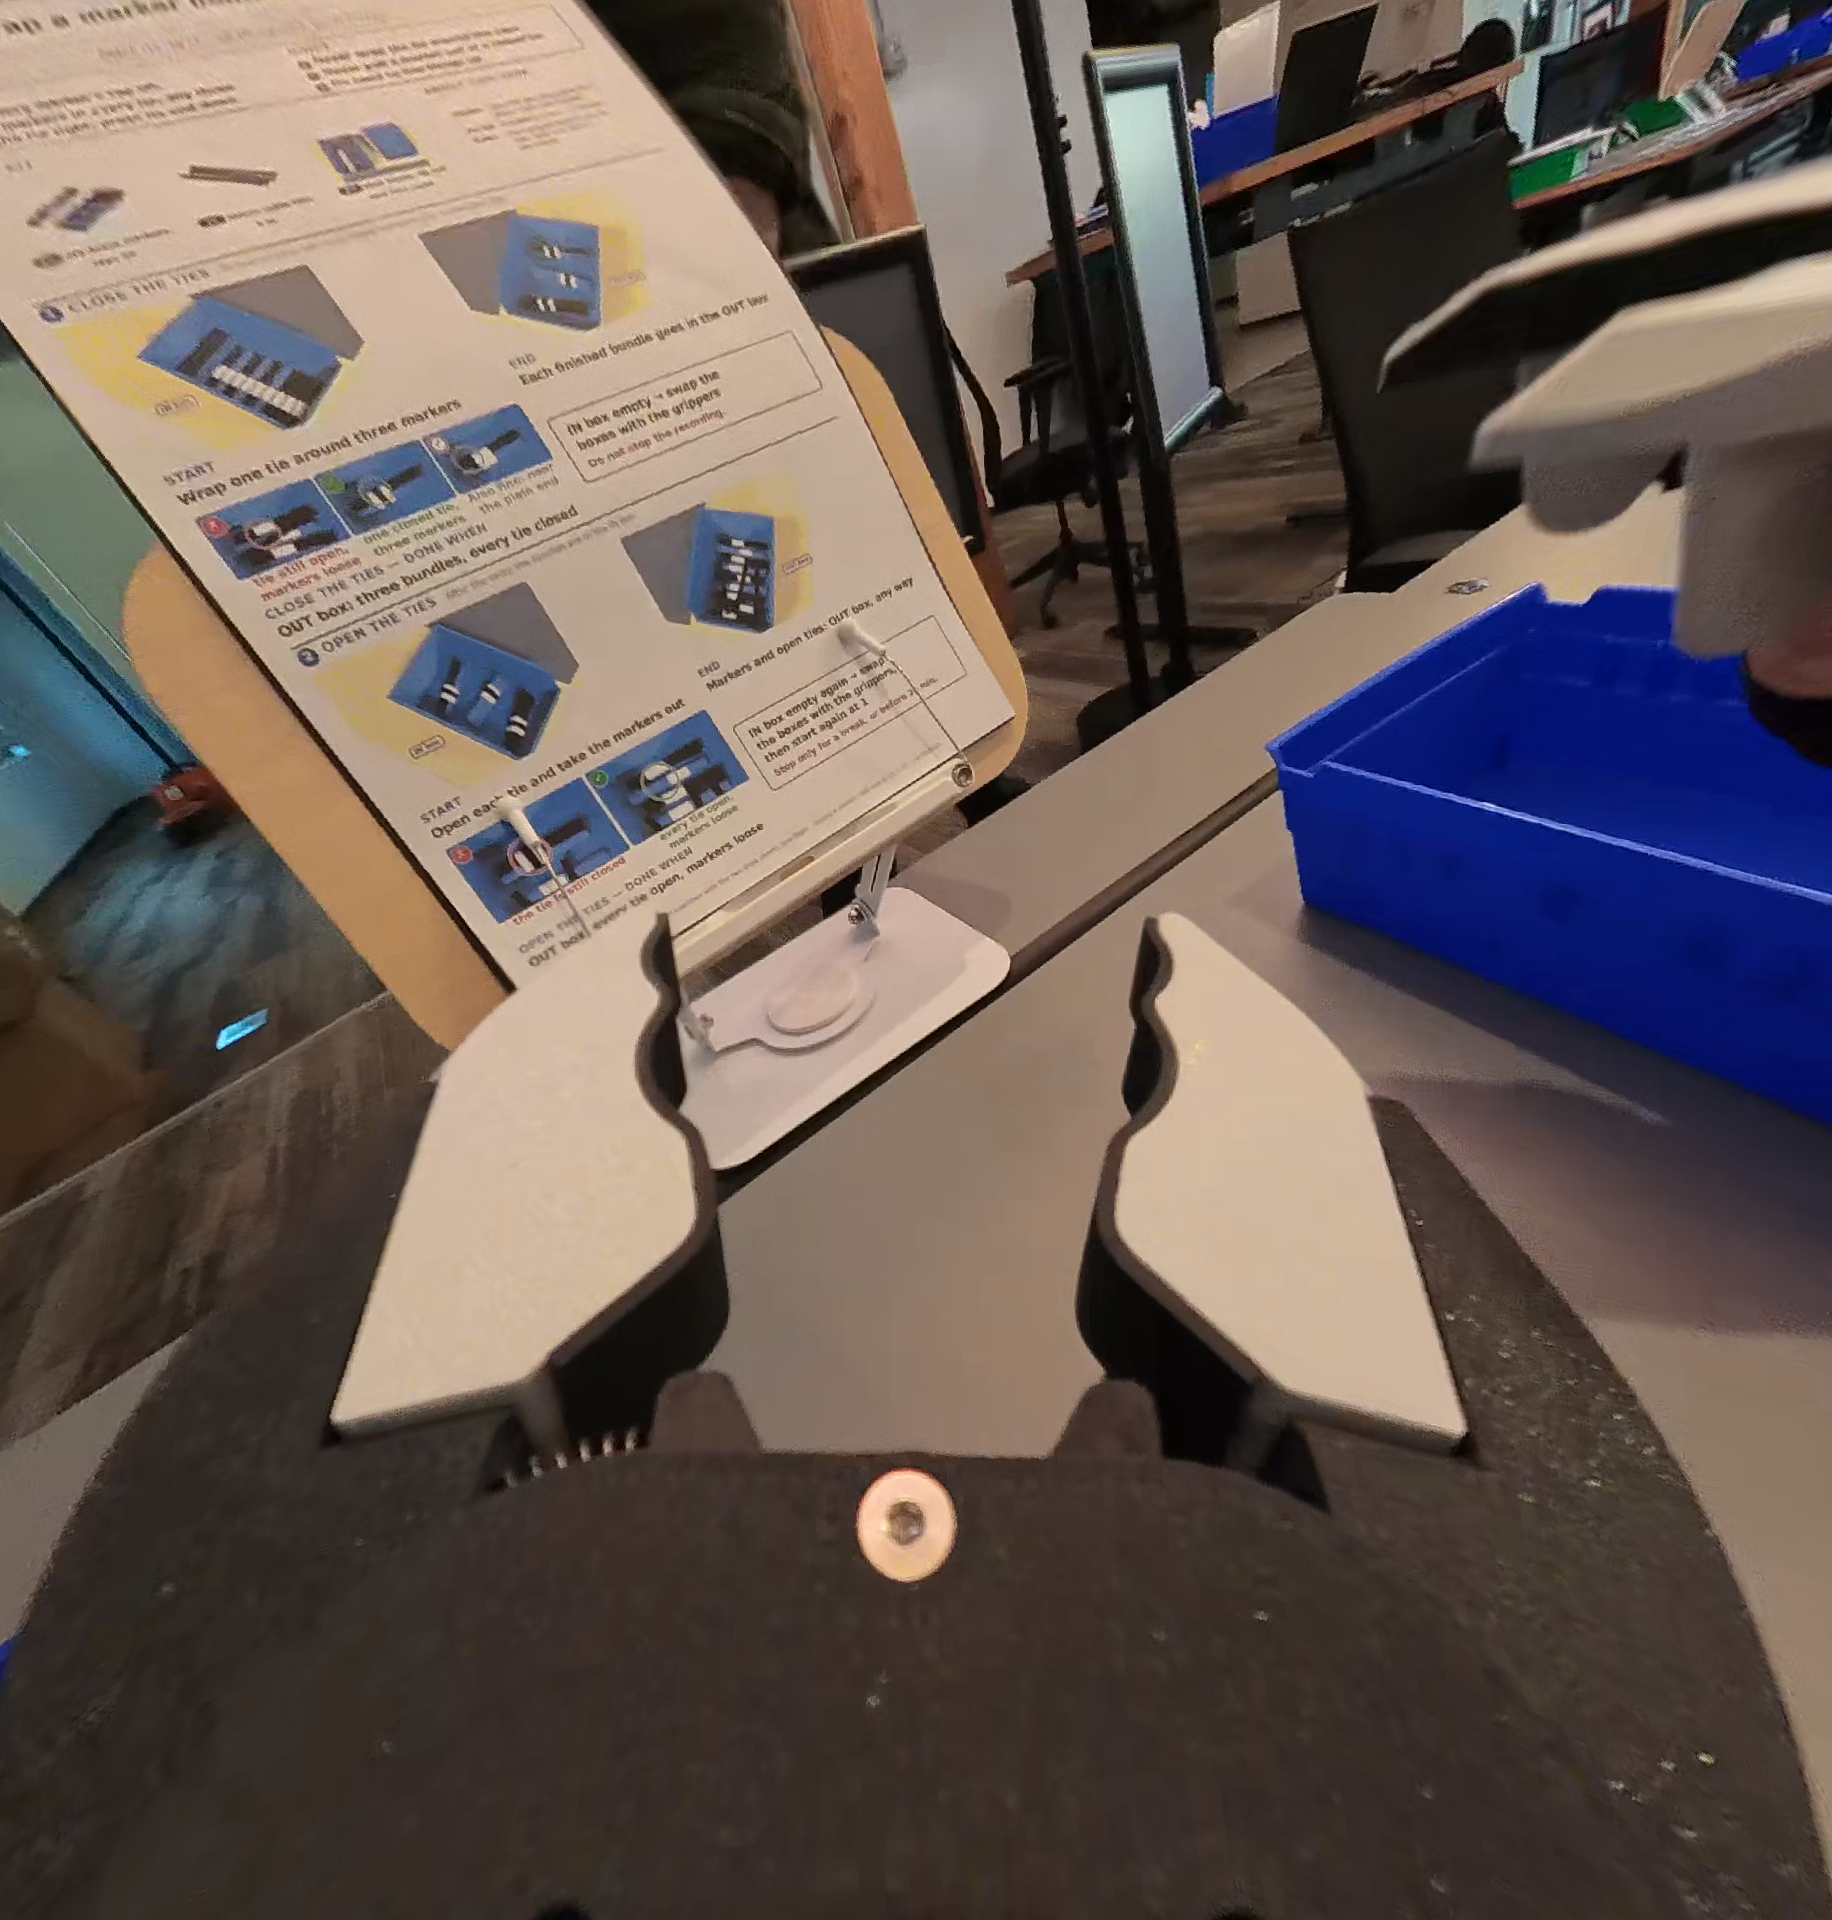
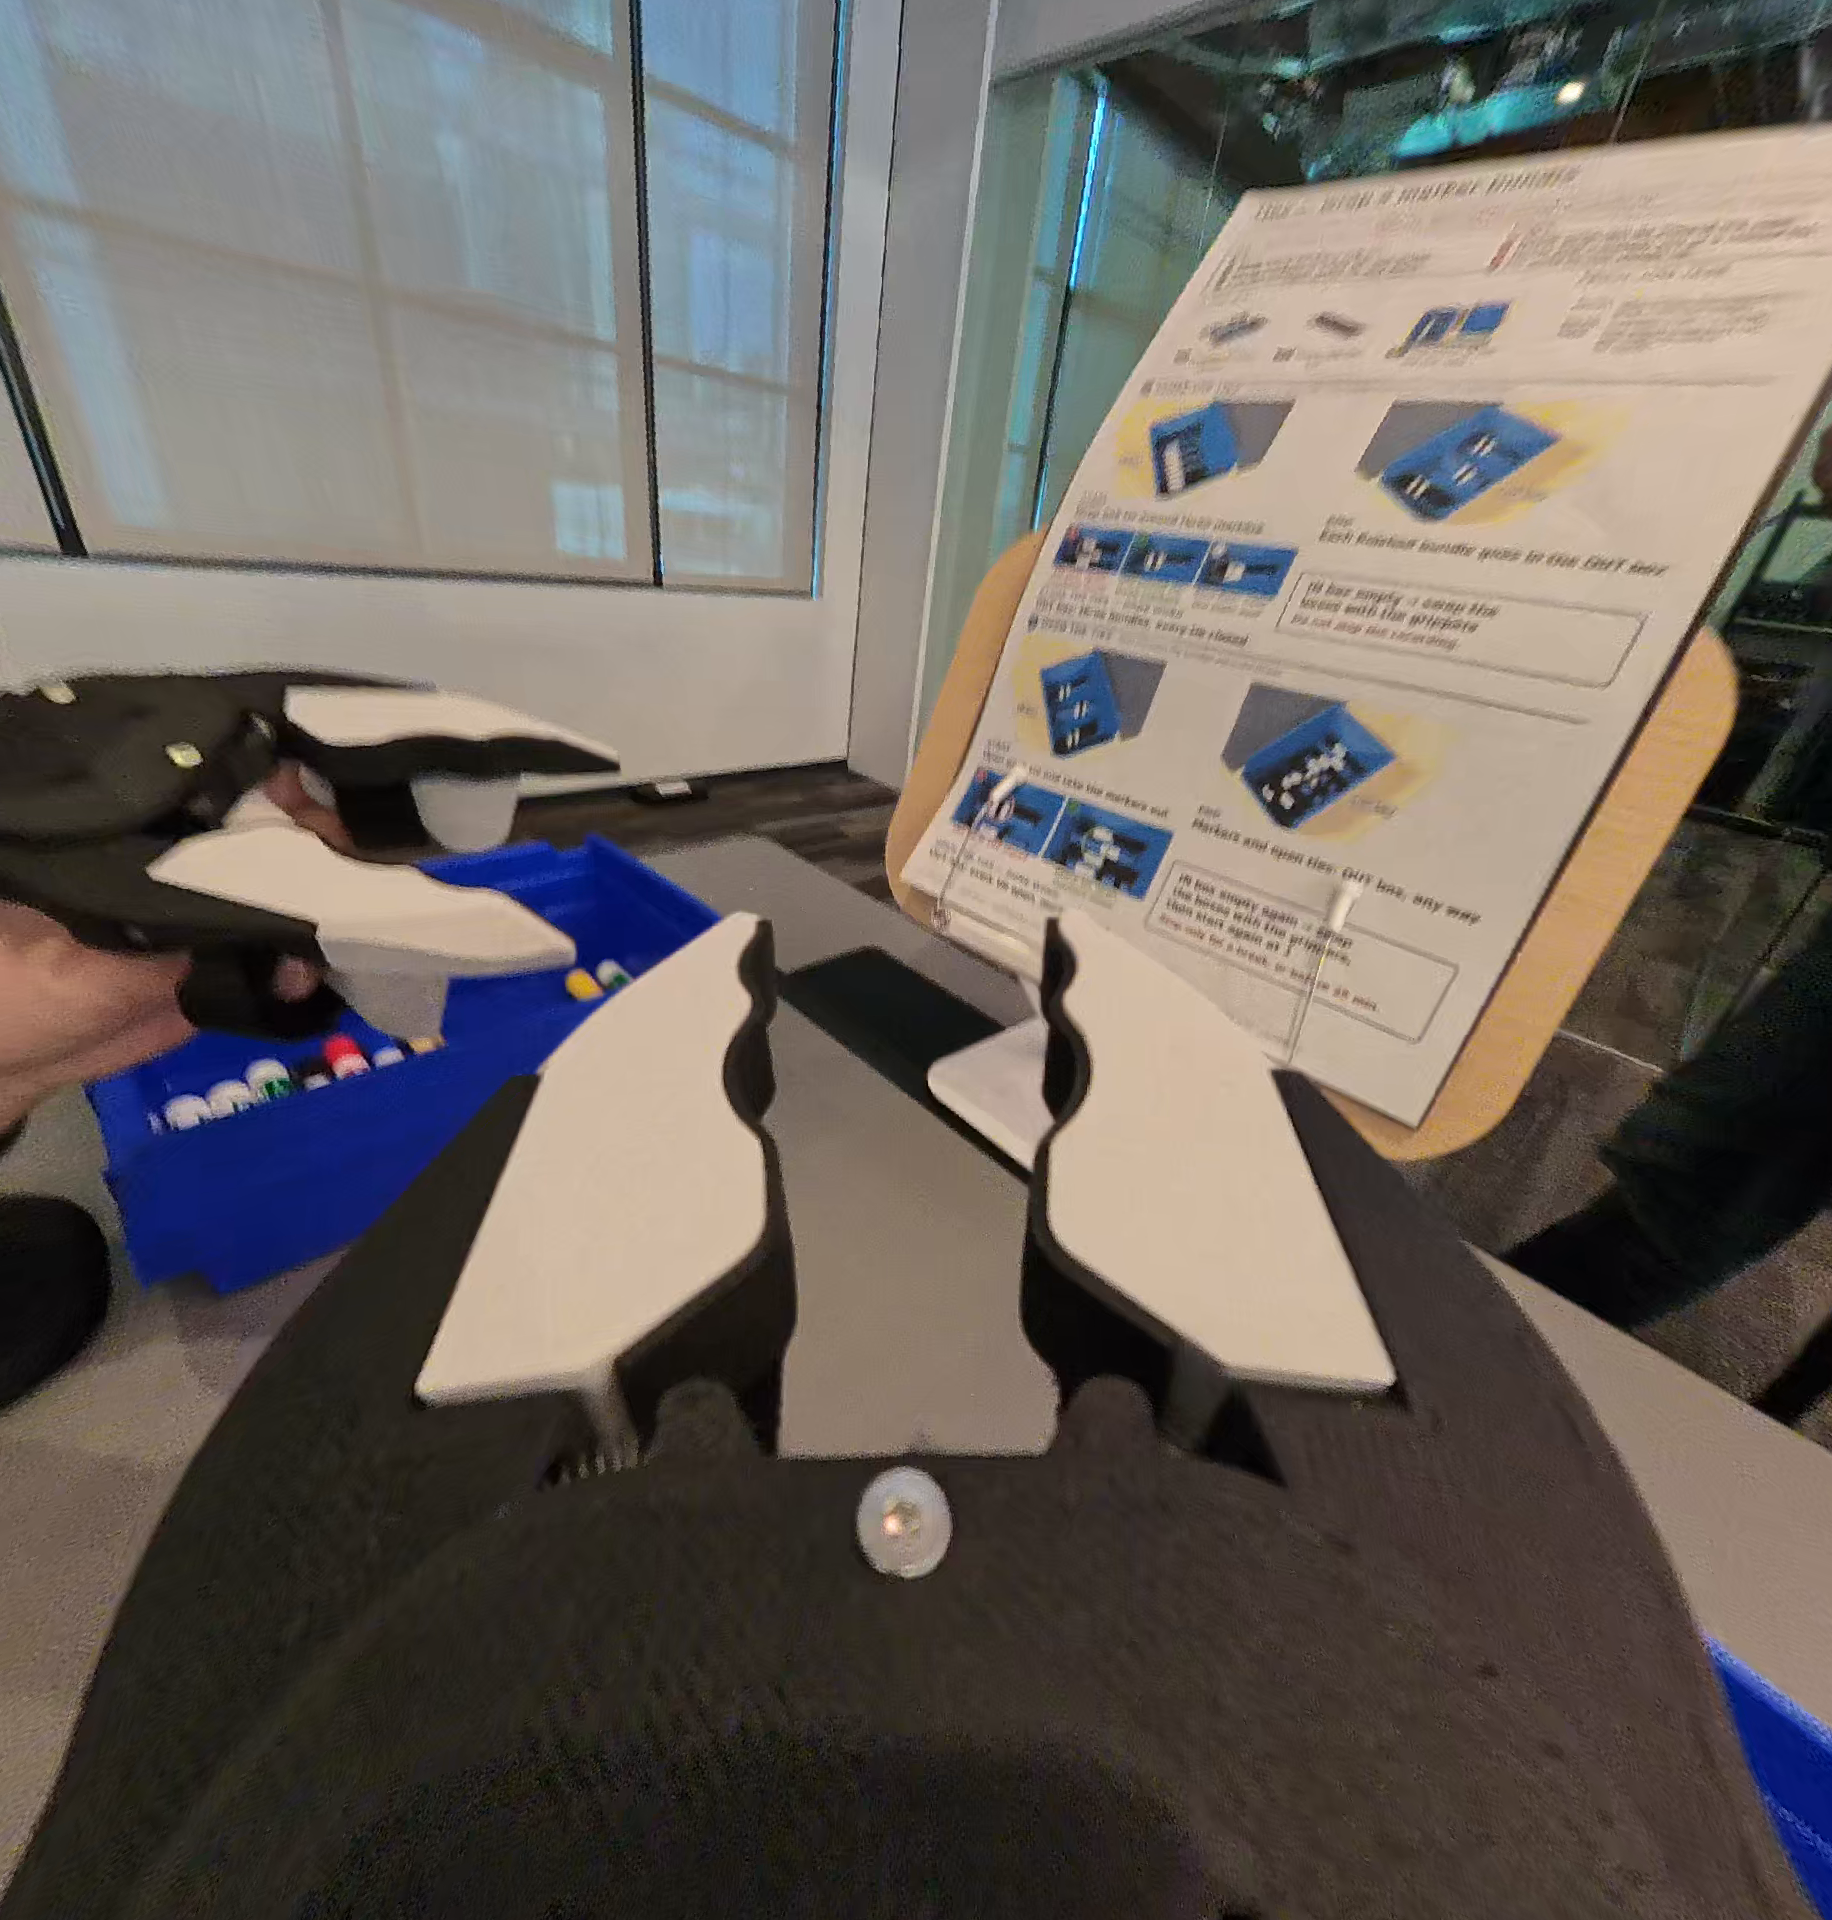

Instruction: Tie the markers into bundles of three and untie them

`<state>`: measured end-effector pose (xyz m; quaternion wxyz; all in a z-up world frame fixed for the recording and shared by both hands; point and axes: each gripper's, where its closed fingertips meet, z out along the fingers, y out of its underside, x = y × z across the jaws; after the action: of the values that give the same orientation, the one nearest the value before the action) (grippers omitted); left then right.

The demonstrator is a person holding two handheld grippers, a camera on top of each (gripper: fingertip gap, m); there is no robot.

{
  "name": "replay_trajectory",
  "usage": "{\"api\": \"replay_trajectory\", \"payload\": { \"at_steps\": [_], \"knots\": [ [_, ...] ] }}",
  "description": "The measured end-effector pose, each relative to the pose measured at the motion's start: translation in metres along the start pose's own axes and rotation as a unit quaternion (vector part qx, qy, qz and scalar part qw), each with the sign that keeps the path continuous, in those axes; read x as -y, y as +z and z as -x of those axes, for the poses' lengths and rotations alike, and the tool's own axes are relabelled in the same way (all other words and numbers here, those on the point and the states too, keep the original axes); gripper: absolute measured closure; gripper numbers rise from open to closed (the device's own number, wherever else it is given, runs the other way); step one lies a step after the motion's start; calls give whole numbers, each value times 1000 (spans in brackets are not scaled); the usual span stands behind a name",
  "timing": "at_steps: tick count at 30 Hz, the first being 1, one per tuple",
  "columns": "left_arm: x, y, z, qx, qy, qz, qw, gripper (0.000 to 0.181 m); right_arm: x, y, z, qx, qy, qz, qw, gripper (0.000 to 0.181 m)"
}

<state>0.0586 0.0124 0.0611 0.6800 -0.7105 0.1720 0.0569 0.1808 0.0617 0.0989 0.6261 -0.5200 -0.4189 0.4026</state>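
Note:
Several markers (image 2: 268, 1081) with white, green, red and yellow ends lie in a blue bin (image 2: 372, 1153) at the left of the right wrist view. My left gripper (image 1: 912, 935) is open and empty above the dark table. In the right wrist view it (image 2: 590, 852) hovers over the marker bin, jaws apart. My right gripper (image 2: 907, 925) is open and empty, pointing at the instruction board. In the left wrist view it (image 1: 1442, 405) is at the upper right, above a second blue bin (image 1: 1566, 852) whose visible inside is bare. No ties are visible.
An instruction sheet (image 1: 538, 499) on a wooden board leans on a white stand (image 1: 850, 1018) at the table's far edge; it also shows in the right wrist view (image 2: 1359, 644). Desks and office chairs (image 1: 1390, 343) stand beyond. A person's leg (image 2: 1722, 1143) is at the right.

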Motion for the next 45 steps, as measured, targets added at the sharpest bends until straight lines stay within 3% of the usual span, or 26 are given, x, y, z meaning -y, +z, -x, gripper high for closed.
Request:
{"api": "replay_trajectory", "payload": {
  "at_steps": [4, 7, 11, 13, 17, 19, 25, 28, 30, 33, 41, 45],
  "knots": [
    [-1, 0, 5, 7, -1, -9, 1000, 107, -26, 13, 10, 4, -33, 40, 999, 143],
    [4, -11, 26, 32, 13, -6, 999, 112, -18, 14, 26, 29, -43, 16, 999, 160],
    [20, -53, 81, 104, 31, -4, 994, 119, -5, 9, 30, 35, -52, -8, 998, 177],
    [31, -80, 104, 125, 15, -25, 992, 130, 1, 5, 30, 48, -48, -24, 997, 181],
    [42, -123, 126, 100, -30, -71, 992, 155, 10, -3, 27, 65, -51, -49, 995, 181],
    [36, -135, 128, 73, -22, -63, 995, 181, 12, -7, 27, 78, -44, -49, 995, 181],
    [-10, -148, 125, 14, 13, 62, 998, 181, 23, -22, 49, 181, -16, -80, 980, 172],
    [-26, -149, 121, -5, 11, 104, 995, 181, 28, -32, 69, 285, 42, -96, 953, 165],
    [-46, -145, 115, -26, -13, 147, 989, 165, 23, -35, 77, 332, 72, -73, 938, 163],
    [-88, -138, 119, -22, -1, 246, 969, 152, 9, -26, 72, 301, 41, -35, 952, 170],
    [-182, -79, 100, -88, -70, 350, 930, 159, -11, -18, 81, 285, -22, 22, 958, 161],
    [-222, -75, 91, -108, -58, 427, 896, 157, -21, -13, 81, 283, -24, 46, 958, 160]
  ]
}}
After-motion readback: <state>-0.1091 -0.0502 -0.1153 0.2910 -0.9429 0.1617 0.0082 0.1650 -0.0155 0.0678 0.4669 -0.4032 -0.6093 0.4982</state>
